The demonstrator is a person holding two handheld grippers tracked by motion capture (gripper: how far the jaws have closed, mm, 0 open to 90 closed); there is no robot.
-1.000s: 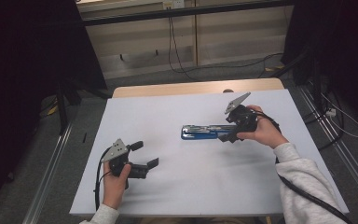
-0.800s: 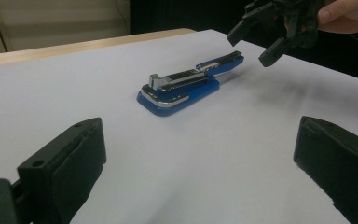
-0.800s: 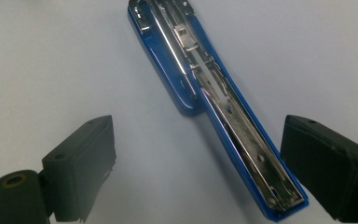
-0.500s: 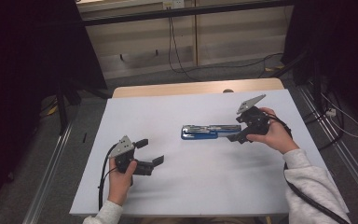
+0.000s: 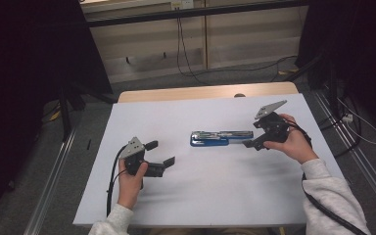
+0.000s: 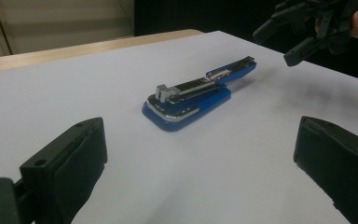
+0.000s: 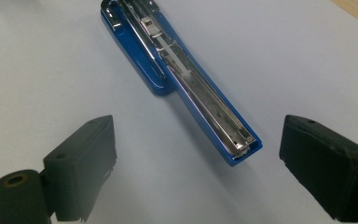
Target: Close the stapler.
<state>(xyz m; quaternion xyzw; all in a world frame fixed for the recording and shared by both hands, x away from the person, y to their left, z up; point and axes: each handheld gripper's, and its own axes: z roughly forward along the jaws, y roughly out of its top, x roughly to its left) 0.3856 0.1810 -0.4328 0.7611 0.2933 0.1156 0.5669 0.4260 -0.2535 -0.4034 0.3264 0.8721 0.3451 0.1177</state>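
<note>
The right gripper, jaws spread and empty, has backed off the blue-and-chrome metal stapler toward the white tabletop's right edge. The stapler now lies free, likely just released. The left gripper waits spread near the front-left corner.

A blue stapler lies flat near the middle of the white counter, its long axis running left to right across it in the high view. Its body is glossy blue plastic, with a wider, rounded base at the left end and a narrower blue arm reaching toward the right. It lies opened: the silver metal staple channel faces upward and shows its slotted track, with a small metal clip part-way along. In the left gripper view the rounded base end is edged with a bright chrome strip, and the far end is lifted slightly off the counter, casting a soft shadow beneath.
</note>
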